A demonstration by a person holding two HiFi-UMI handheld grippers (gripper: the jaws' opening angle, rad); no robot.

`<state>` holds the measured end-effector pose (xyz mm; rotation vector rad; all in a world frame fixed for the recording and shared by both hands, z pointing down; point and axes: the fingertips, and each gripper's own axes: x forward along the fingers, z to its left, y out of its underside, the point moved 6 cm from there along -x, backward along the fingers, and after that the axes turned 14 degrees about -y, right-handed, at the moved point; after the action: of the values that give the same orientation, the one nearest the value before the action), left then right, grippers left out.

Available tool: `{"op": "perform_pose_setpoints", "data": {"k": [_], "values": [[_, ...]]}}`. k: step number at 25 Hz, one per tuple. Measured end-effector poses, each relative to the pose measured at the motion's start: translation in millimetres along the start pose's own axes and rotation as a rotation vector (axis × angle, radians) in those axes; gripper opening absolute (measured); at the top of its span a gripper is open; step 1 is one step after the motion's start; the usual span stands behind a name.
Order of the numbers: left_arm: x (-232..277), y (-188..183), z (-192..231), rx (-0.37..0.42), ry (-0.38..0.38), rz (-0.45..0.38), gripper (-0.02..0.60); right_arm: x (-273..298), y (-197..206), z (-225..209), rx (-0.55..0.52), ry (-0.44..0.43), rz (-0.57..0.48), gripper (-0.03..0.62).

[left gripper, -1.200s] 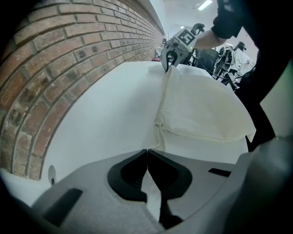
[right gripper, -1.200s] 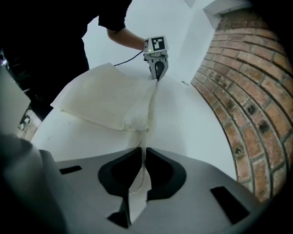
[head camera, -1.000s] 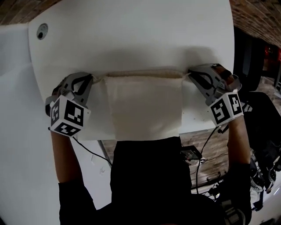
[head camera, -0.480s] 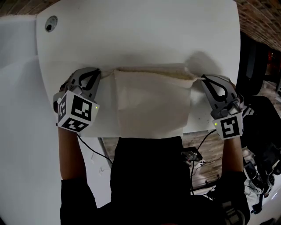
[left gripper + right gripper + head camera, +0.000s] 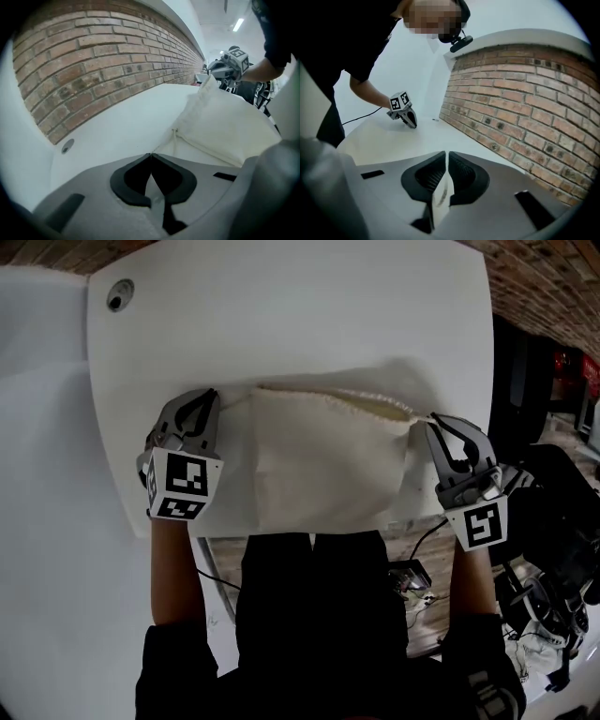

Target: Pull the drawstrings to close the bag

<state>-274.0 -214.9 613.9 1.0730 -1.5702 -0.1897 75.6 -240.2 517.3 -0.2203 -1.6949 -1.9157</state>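
"Where's the bag?"

"The cream bag [image 5: 328,460] lies on the white counter [image 5: 300,324] and reaches its near edge. Its mouth faces away from the person, and there's a gripper at each end of it."

"And the left gripper?"

"The left gripper [image 5: 210,395] is at the bag's left top corner. Its jaws are pressed together on a thin drawstring [image 5: 162,142] that runs straight to that corner."

"The right one?"

"The right gripper [image 5: 433,421] is at the right top corner, which peaks up off the counter. Its jaws are nearly together, pinching a pale strip [image 5: 441,193]. Whether that's cord or cloth, I can't tell."
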Motion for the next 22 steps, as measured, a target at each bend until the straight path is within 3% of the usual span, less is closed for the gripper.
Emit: {"op": "perform_pose_setpoints", "data": {"k": [3,8,15,22], "values": [[-5.3,7.1,2.5,-0.064,-0.077,-0.056,0.020,-14.2,-15.8,11.7,0.003,0.087,-0.010,0.023],[-23.4,-3.9,13.4,-0.192,-0.152,-0.203,0.019,-39.0,-53.5,27.6,-0.052,0.160,-0.033,0.023],[-86.4,-42.2,43.0,-0.378,-0.160,-0.353,0.020,-77.5,-103.7,26.9,0.017,0.242,-0.097,0.023],[-176.6,-116.0,80.2,-0.396,-0.180,-0.561,0.019,-134.5,-181.7,8.5,-0.029,0.309,-0.201,0.023]]}}
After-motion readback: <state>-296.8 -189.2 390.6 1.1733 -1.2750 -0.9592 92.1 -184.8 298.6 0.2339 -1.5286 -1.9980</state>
